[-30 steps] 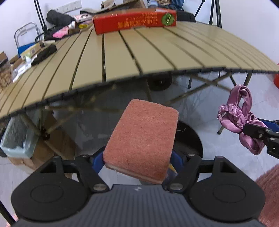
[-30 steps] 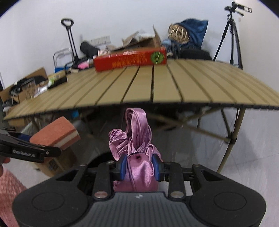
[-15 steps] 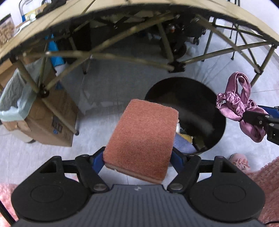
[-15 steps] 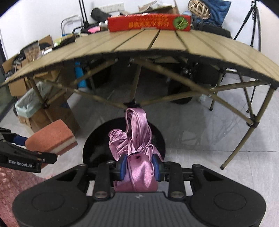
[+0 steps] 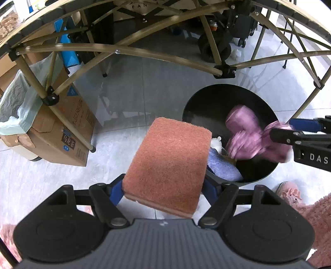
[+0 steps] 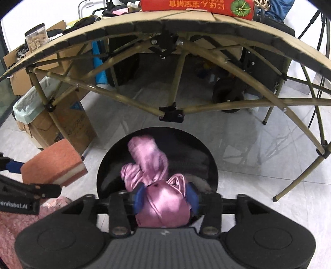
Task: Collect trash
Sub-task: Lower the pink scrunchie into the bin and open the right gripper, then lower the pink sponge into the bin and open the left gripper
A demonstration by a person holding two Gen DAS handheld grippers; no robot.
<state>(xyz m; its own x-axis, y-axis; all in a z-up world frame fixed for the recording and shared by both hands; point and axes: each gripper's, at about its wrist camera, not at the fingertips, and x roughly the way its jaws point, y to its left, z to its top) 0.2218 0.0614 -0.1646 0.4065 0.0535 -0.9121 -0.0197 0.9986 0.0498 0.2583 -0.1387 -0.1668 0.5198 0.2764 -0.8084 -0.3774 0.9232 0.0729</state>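
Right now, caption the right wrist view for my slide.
Right gripper holds a pink satin scrunchie over the black bin; left gripper's sponge waits beside it.

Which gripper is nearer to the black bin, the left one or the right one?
Right. The right gripper holds the pink cloth directly over the black bin opening. The left gripper, holding the sponge, hangs beside the rim, over the floor.

folding table (image 6: 206,16) (red box (image 6: 196,5) on top), cardboard box (image 5: 62,132).
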